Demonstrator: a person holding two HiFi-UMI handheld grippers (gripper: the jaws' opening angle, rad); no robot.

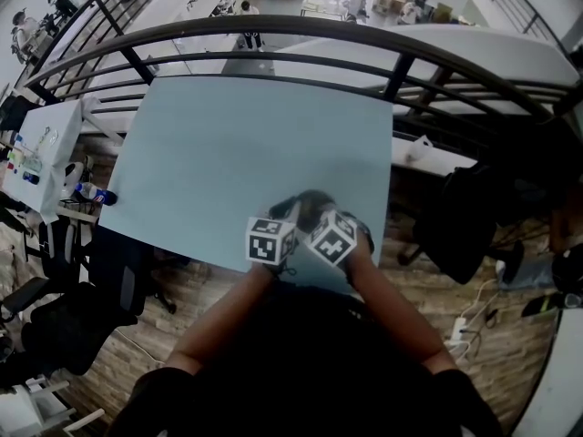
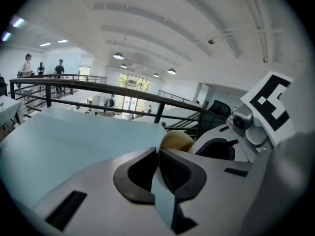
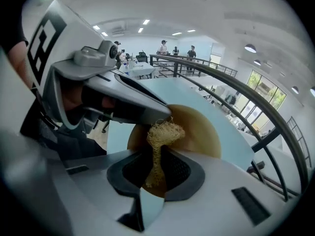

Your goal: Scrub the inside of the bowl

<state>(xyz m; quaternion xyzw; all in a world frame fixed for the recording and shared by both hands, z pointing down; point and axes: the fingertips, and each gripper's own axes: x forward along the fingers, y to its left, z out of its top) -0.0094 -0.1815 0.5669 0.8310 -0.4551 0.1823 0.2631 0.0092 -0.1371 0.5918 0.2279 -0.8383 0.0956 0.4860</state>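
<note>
A tan wooden bowl [image 3: 203, 131] rests on the pale blue table [image 1: 237, 153] near its front edge. In the head view the bowl [image 1: 308, 204] is mostly hidden behind both grippers. My left gripper [image 2: 157, 154] is shut on the bowl's thin rim, and the bowl [image 2: 178, 139] bulges just past its jaws. In the right gripper view the left gripper [image 3: 165, 115] reaches in from the left onto that rim. My right gripper [image 3: 156, 157] is shut on a straw-coloured fibrous scrubber [image 3: 162, 133], whose frayed end pokes out over the bowl's inside.
A dark curved railing [image 1: 301, 57] runs beyond the table's far edge, over a lower floor. Black office chairs [image 1: 109, 271] stand at the left of the table. A white desk [image 1: 41, 153] with bottles is further left. A dark chair [image 1: 460, 217] sits at the right.
</note>
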